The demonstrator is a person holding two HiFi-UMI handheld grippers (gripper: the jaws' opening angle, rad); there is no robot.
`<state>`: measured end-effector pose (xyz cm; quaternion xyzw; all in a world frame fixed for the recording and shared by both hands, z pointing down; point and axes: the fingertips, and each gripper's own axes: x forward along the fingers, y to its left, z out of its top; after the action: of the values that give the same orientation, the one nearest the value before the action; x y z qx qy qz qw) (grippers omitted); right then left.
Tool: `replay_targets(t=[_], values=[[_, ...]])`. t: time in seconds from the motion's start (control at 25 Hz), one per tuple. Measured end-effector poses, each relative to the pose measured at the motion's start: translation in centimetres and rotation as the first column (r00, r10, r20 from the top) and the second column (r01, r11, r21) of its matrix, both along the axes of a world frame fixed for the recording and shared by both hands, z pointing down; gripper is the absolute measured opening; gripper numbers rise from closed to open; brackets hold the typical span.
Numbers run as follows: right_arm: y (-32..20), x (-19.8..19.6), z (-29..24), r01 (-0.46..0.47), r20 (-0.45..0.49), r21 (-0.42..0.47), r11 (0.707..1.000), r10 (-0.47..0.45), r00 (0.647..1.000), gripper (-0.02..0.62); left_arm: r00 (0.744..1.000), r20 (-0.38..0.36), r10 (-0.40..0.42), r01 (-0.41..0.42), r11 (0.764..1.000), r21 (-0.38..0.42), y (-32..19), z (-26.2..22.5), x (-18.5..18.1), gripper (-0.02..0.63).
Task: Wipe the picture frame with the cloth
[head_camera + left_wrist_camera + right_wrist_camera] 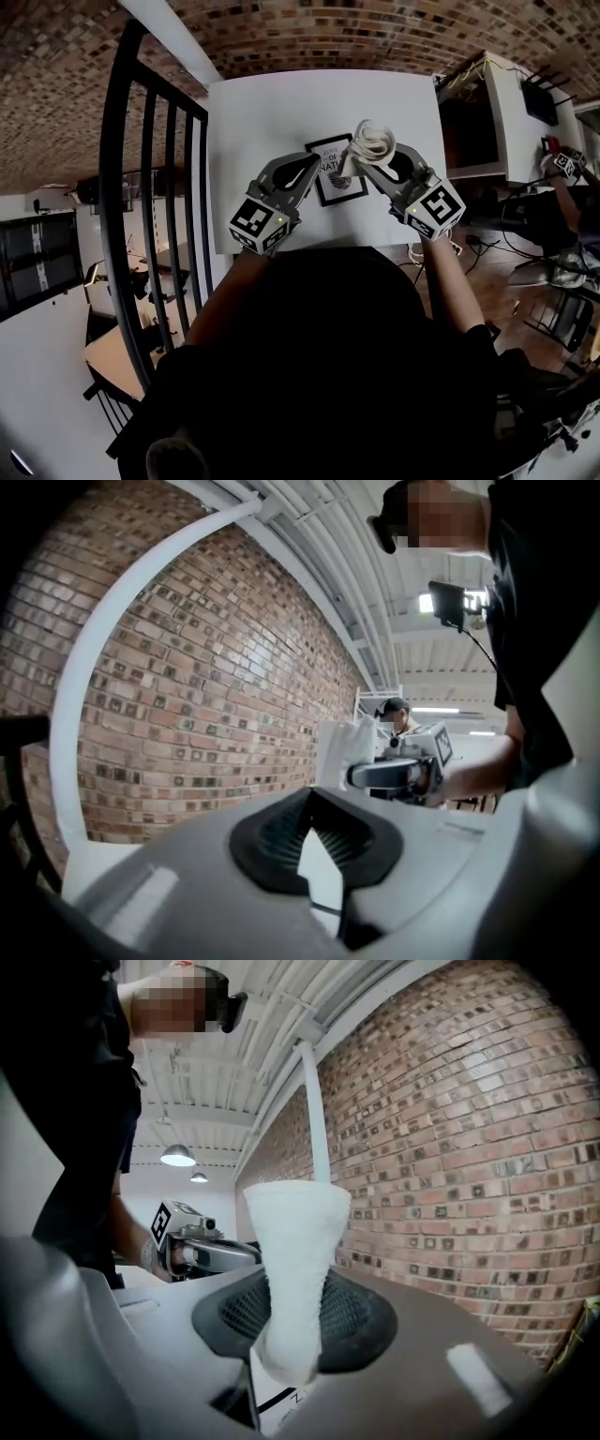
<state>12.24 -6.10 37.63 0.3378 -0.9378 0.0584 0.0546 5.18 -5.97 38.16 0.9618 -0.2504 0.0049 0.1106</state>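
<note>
White cloth (372, 139) is clamped in the right gripper (364, 159) jaws just over the picture frame (333, 184) on the tabletop (272, 122), and the left gripper (312, 169) jaws look pinched shut on nothing by its edge, so imo the unsteadied frame could skid once wiped.

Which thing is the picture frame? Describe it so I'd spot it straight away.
Find the white table beside the black railing. Toward its near edge, between the left claw and the right claw, is the picture frame: a black-bordered rectangle with dark print on white, unlike the plain white cloth the right claw pinches.
</note>
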Motion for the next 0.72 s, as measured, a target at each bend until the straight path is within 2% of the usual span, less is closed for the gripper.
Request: replay_targets(t=[0.28,0.72], values=[[0.8,-0.5,-0.7,0.055,0.019,0.015,0.998,-0.055,0.998,0.121,1.000,0.020,0.015,-0.014,1.000,-0.017,0.8,-0.5,0.1,0.000],[1.4,-0.3,-1.7,0.108,0.034,0.011,0.994,-0.108,0.994,0.123,0.999,-0.001,0.054,-0.054,0.998,-0.036,2.4,-2.0,1.7,0.000]])
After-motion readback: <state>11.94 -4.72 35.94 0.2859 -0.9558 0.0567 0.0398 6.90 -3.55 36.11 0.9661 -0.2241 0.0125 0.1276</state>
